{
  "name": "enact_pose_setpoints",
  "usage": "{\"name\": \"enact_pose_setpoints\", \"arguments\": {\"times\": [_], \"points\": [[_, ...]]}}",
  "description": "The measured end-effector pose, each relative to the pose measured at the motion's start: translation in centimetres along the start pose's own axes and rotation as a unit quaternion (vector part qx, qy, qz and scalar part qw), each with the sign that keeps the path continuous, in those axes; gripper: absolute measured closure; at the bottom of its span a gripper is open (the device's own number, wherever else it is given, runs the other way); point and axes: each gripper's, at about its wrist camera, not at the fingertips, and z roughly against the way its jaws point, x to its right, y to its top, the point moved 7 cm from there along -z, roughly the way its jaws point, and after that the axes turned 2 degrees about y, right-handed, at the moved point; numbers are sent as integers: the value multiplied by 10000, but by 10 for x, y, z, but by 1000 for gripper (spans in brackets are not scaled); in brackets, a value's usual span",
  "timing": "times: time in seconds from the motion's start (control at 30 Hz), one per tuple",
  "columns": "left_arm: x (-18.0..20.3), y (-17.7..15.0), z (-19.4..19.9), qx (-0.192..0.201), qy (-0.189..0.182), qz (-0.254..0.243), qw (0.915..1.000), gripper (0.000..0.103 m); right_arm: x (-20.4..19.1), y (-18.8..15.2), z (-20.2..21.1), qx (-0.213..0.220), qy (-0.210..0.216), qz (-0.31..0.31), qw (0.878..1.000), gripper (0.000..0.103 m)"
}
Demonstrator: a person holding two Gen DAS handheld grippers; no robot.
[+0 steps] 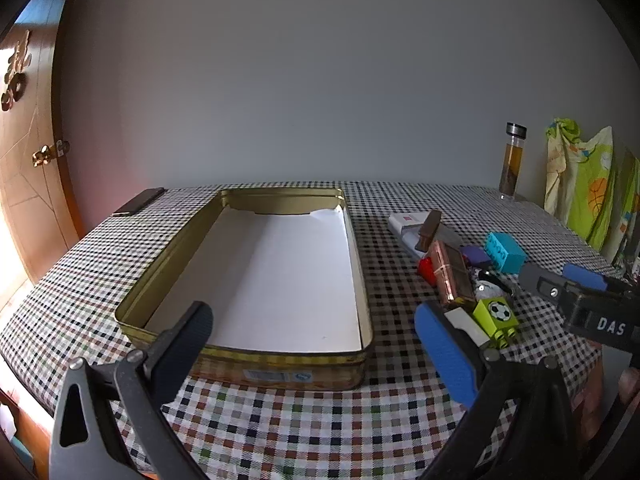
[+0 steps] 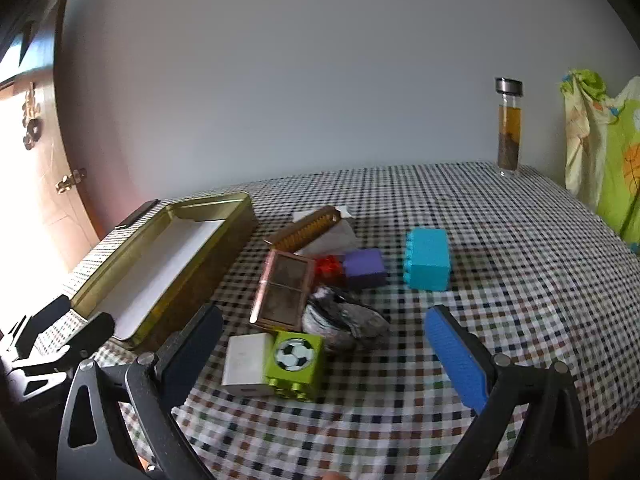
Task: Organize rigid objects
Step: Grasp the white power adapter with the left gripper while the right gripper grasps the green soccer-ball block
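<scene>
frankly, the main risk is in the clutter: the small things lie packed together on the checked tablecloth (image 2: 500,240), so a wide-open grab at the green football block (image 2: 296,360) could also catch the white charger (image 2: 246,364) touching its side, or shove the crumpled grey bundle (image 2: 344,320) just behind it. the pink case (image 2: 282,288) leans against the red block (image 2: 328,266) and purple block (image 2: 364,268), so nudging one may shift the rest. the blue block (image 2: 427,259) sits a little apart and looks the safest pick. the tin box (image 1: 280,364), lined with white paper and with nothing in it, stands to the left of the pile, so anything carried must clear its raised rim or it may knock the tin sideways.

the left gripper (image 1: 316,344) hangs tilted downward over the near edge of the tin, fingers spread to their widest and holding nothing. the right gripper (image 2: 324,352) tilts down likewise above the pile, fingers just as wide and holding nothing, with the football block and charger lying between and below them, not yet touched.
</scene>
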Motion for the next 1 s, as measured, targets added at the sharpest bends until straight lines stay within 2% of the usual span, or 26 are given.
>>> {"name": "enact_pose_setpoints", "arguments": {"times": [0.3,0.47,0.63,0.8,0.87,1.0], "points": [[11,-6,-6,-57,-32,-161,9998,0,-1,-16,-22,-296,152,85,9994,3],[15,-9,-5,-55,-90,-185,9998,0,0,-29,-41,-674,388,8,9970,36],[21,-10,-3,-10,-145,-265,9995,0,-5,-35,-46,-714,553,72,9959,46],[35,-10,0,34,-278,-390,9988,0,-7,-37,-46,-650,650,97,9957,47],[39,-10,3,77,-303,-447,9985,0,0,-36,-48,-696,822,-116,9941,62],[52,-12,3,45,-420,-602,9973,0,0,-40,-47,-737,705,20,9948,65]]}}
